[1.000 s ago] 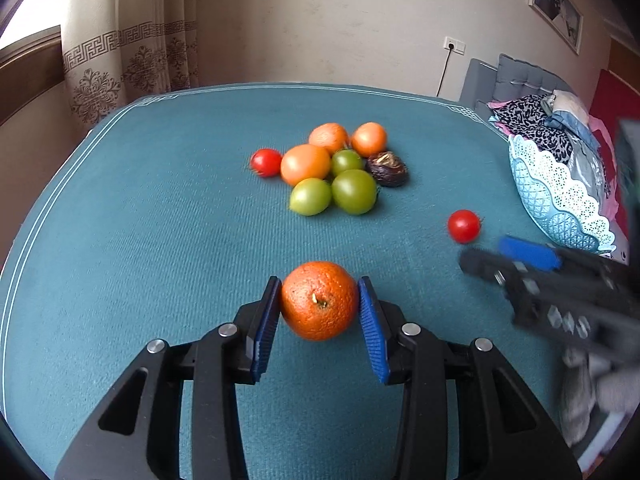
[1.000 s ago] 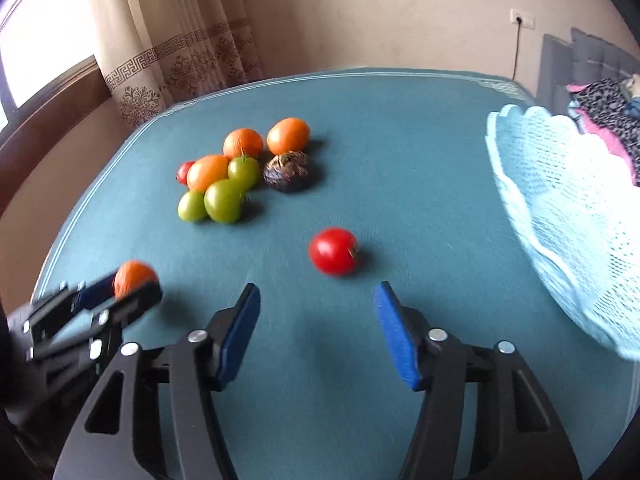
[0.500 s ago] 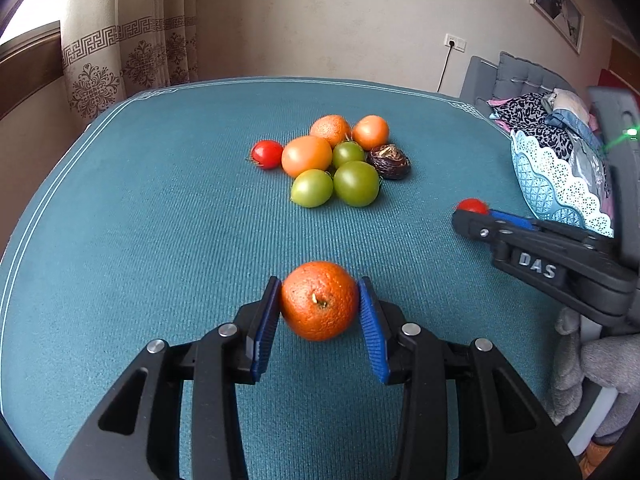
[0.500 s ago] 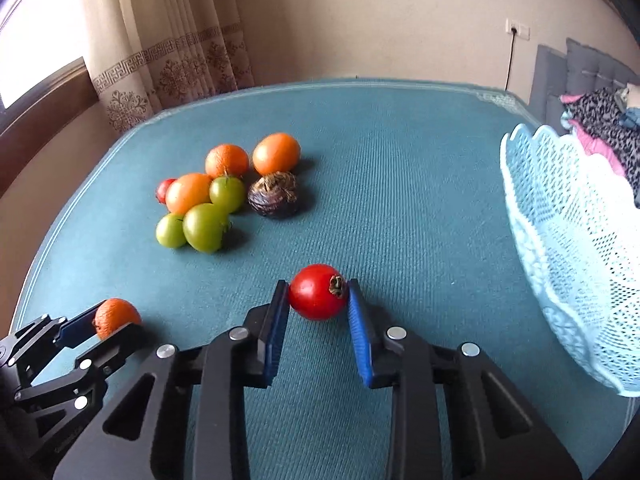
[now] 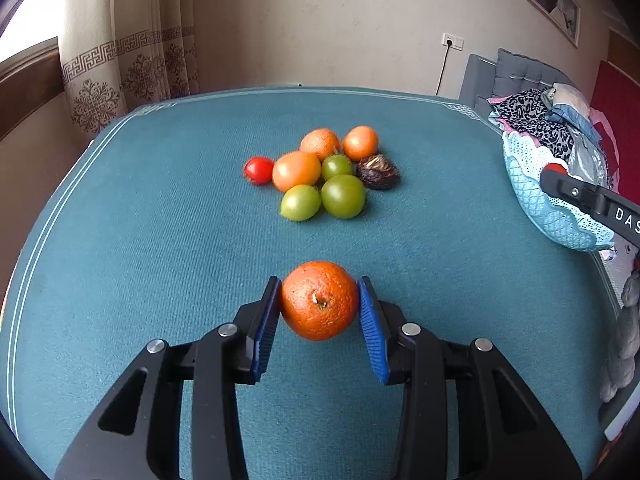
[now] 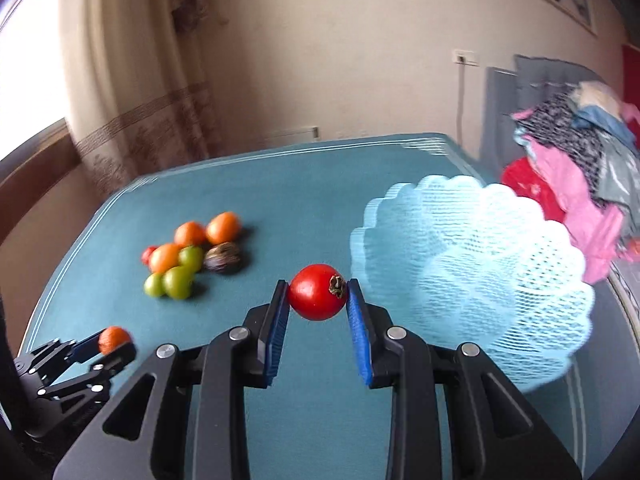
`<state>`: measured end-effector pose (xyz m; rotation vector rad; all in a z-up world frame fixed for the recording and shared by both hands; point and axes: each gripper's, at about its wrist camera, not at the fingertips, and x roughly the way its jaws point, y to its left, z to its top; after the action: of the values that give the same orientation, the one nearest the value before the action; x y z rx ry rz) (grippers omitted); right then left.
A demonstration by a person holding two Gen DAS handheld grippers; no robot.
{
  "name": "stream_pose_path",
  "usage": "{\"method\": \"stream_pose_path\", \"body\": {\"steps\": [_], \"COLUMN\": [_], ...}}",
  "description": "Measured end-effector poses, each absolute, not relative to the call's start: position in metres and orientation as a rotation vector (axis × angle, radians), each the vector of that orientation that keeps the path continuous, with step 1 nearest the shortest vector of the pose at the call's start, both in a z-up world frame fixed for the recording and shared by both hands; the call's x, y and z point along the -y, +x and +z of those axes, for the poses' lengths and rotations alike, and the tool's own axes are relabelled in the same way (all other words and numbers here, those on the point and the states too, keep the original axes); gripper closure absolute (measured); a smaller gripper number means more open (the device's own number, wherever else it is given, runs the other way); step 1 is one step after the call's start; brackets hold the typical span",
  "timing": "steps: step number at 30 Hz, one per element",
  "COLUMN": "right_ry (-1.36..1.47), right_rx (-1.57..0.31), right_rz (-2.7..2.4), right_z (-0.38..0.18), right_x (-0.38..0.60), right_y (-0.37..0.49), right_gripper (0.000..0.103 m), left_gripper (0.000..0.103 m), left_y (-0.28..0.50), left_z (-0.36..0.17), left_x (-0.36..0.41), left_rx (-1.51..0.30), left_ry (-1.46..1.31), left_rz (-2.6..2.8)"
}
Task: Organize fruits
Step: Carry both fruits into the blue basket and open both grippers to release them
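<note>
Two fruits are in my tongs at once. My right gripper (image 6: 318,300) is clamped on a red tomato (image 6: 317,297), pads pressing its sides, and I carry it over the cloth (image 6: 304,184) just beside the pale blue basket (image 6: 472,280). My left gripper (image 5: 319,304) is closed on an orange (image 5: 319,300), held low above the cloth near my edge of the table.

Risks, as I judge them: the tomato is smooth and round and the pads meet it only at two narrow strips, so a quick swing toward the basket could roll it out; squeezing harder could split the skin. The basket looks light and sits close to the table's right edge, so a knock from my fingers could push it off. The right-wrist view is blurred, so I cannot tell exactly how far the tomato is from the rim. The orange could slip too if I tilt that hand while I watch the other.

Farther out, the pile (image 5: 320,172) of orange, green, red and one dark fruit waits mid-table, well apart from the basket.

Writing: only "DAS" (image 5: 626,218) on my right tool's side; more may be cut off.
</note>
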<state>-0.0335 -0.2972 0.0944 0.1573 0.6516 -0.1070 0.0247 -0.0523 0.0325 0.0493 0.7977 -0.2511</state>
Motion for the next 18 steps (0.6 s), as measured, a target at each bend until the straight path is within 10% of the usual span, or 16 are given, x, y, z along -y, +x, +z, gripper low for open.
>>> {"method": "stream_pose_path", "body": {"steps": [9,12,18], "right_ry": [0.224,0.253,0.245], "right_rx": [-0.65,-0.631,-0.584], "right_rz": [-0.248,-0.267,-0.299], "right_z": [0.087,0.085,0.084], "right_x": [0.36,0.375,0.386], "right_y": [-0.053,-0.062,-0.084], "right_gripper": [0.072,0.049,0.046], "left_gripper": [0.063,0.063,0.063], "left_y": [0.015,0.012,0.01], "left_z": [0.049,0.055,0.07], "left_x": [0.079,0.091,0.121], "left_rx": [-0.775,-0.773,-0.757], "left_ry": [0.086,0.093,0.124], "left_rz": [-0.294,-0.312,-0.353]}}
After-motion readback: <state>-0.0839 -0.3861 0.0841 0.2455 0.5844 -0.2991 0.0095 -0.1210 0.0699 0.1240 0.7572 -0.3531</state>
